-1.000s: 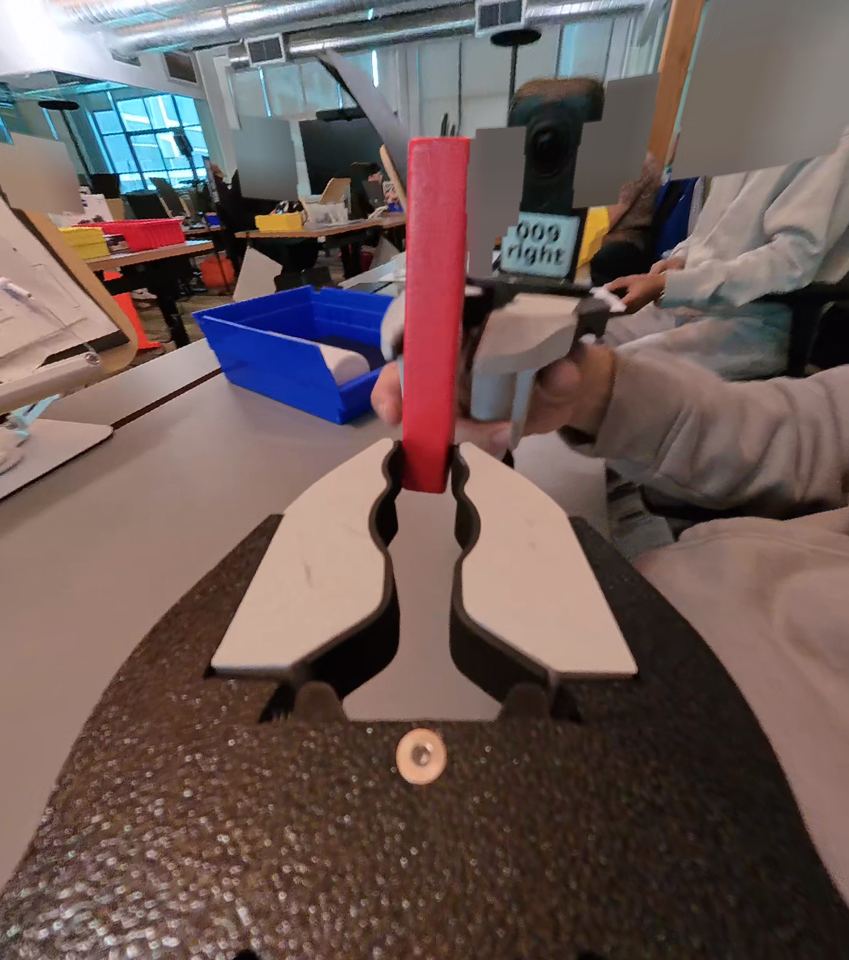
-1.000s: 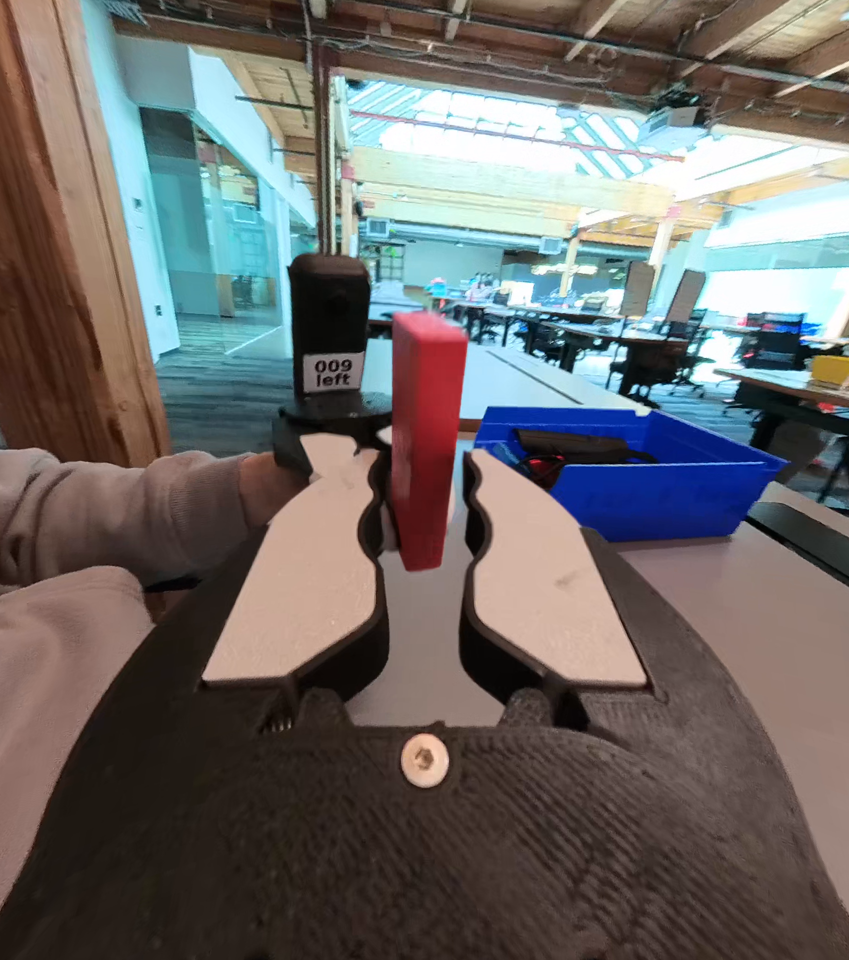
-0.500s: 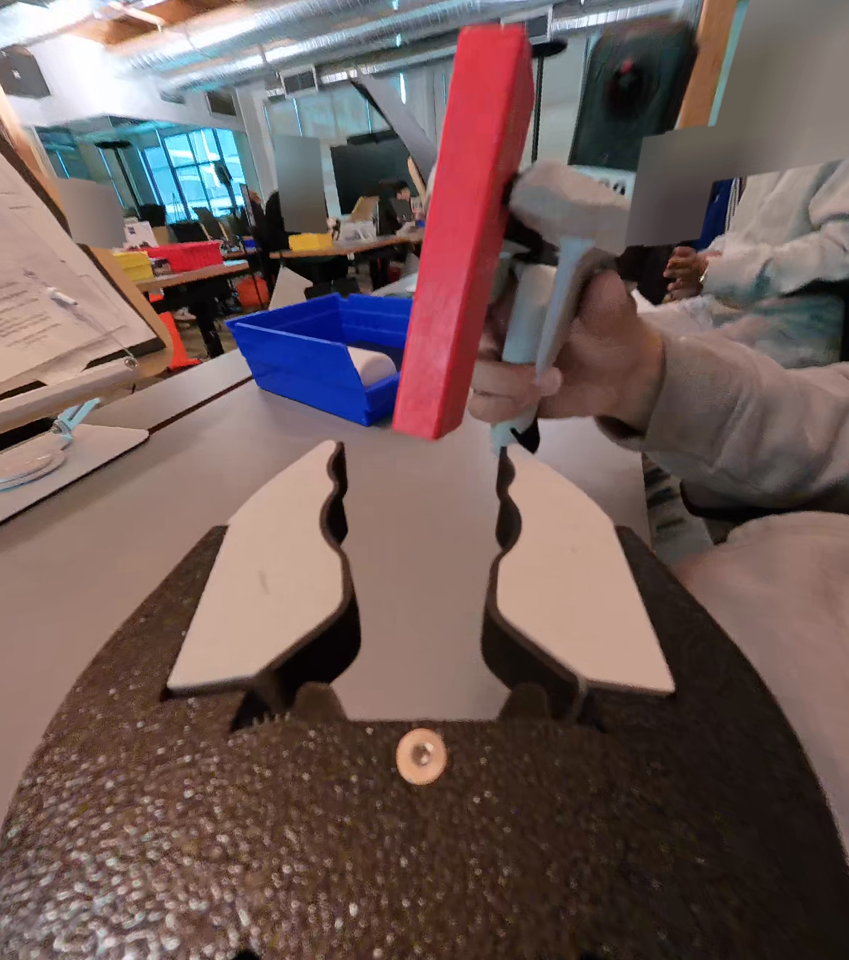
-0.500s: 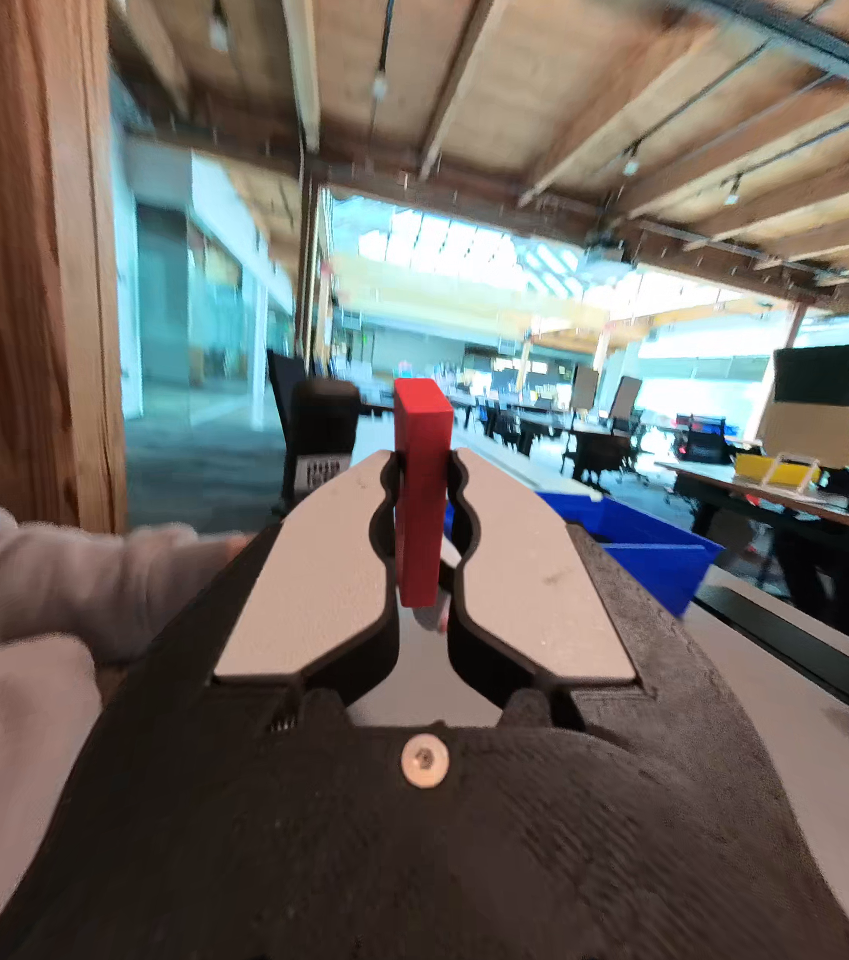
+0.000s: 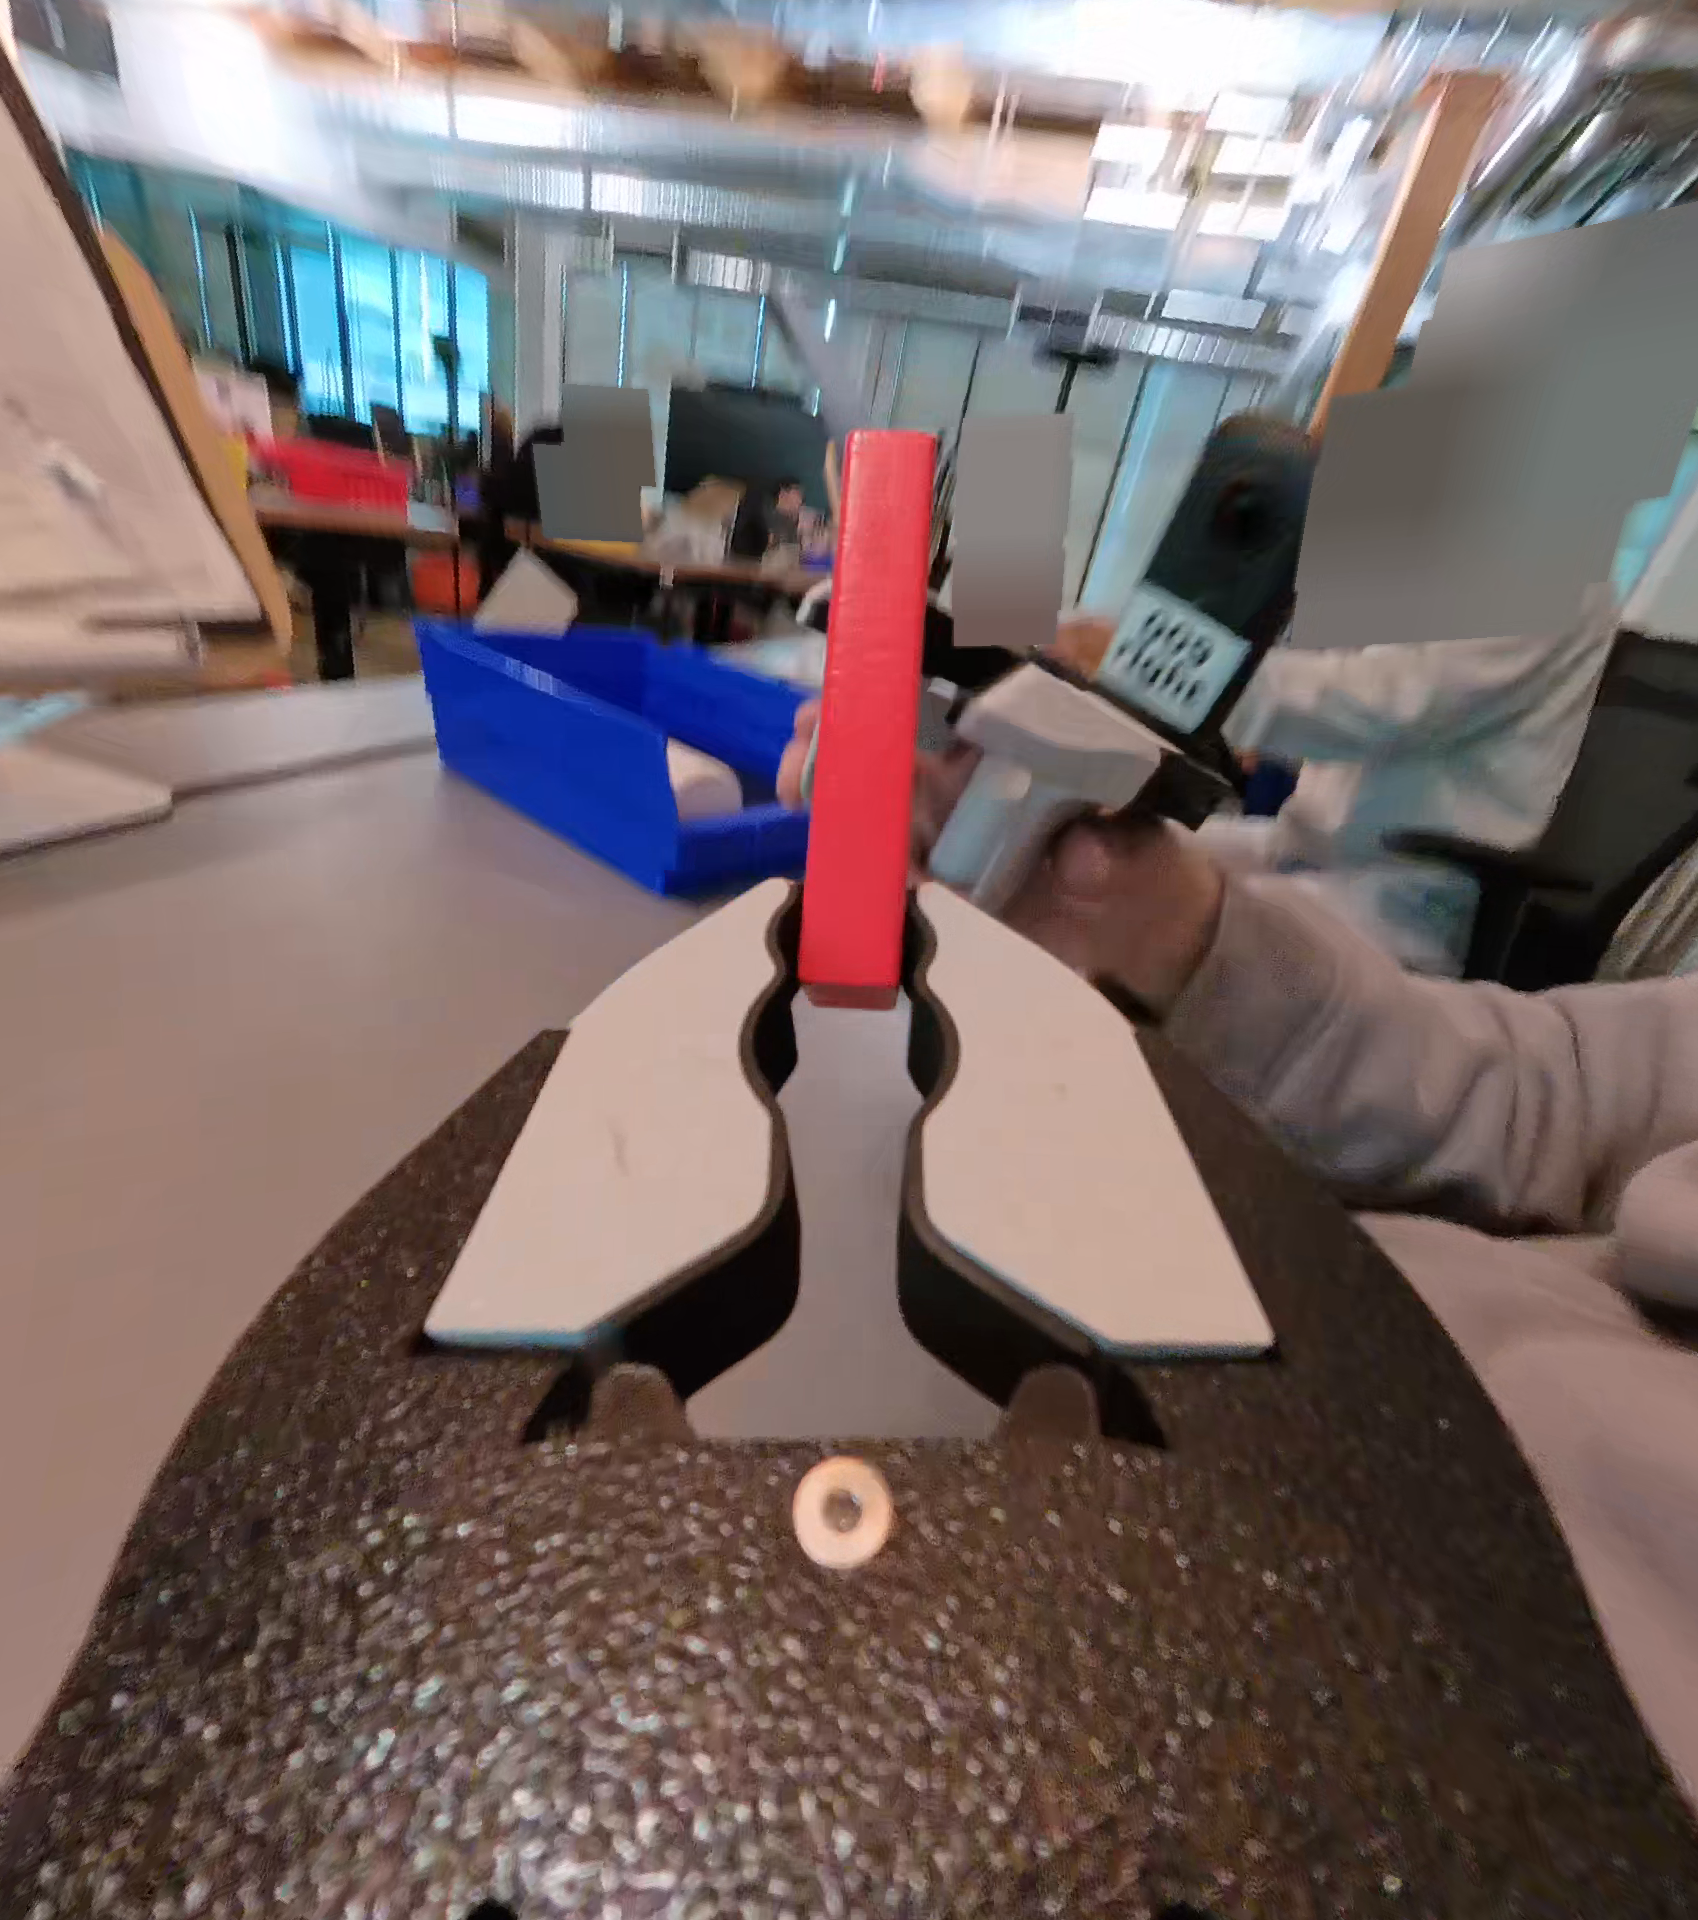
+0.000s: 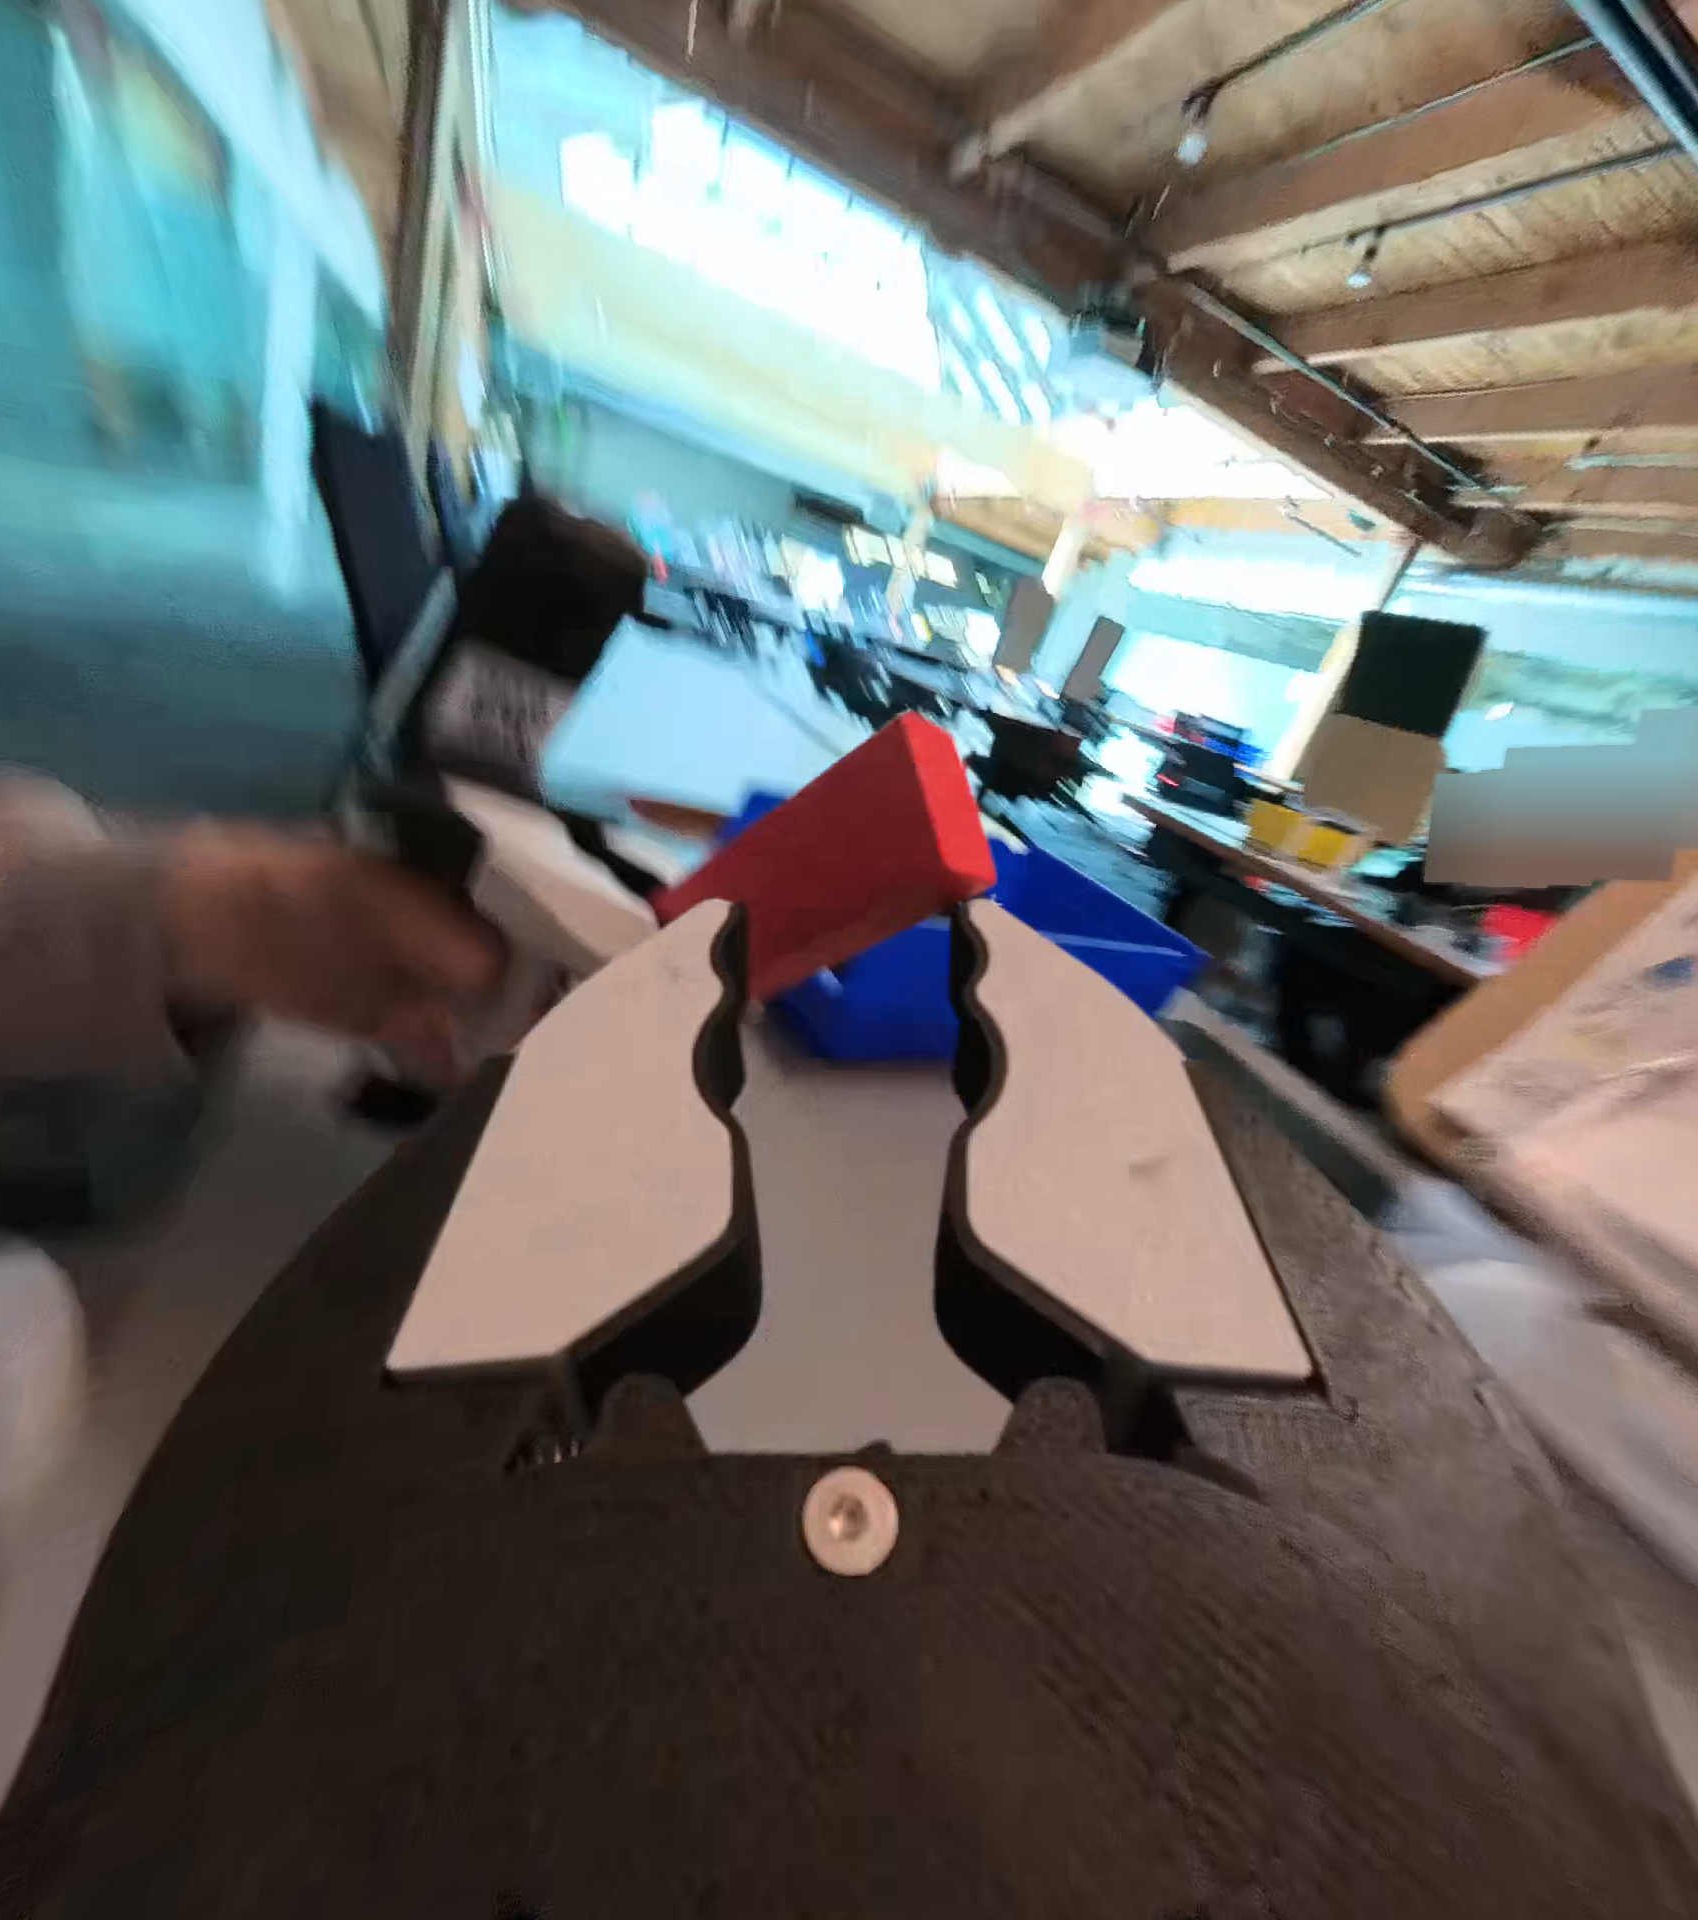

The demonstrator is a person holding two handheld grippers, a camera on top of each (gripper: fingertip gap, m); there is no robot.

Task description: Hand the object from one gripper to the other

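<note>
A long red block (image 5: pixel 866 707) stands upright in my left gripper (image 5: pixel 850 925), which is shut on its lower end above the grey table (image 5: pixel 201 1039). The right gripper's grey body (image 5: pixel 1042 769) sits just behind the block in the left wrist view, held by a hand. In the blurred right wrist view the block (image 6: pixel 845 862) looks tilted, its lower end by the left fingertip. My right gripper (image 6: pixel 845 920) is open, with a clear gap between its jaws. The left gripper (image 6: pixel 533 894) shows as a blur at the left.
A blue bin (image 5: pixel 564 727) with a white roll inside stands on the table behind the block, and also shows in the right wrist view (image 6: pixel 1084 935). A document stand (image 5: pixel 14 416) is at the left. A seated person in white (image 5: pixel 1427 748) is at the right.
Half a second ago the right gripper held the block and the left was open. Now the left gripper has shut on the block's lower end and the right has opened; both views swung.
</note>
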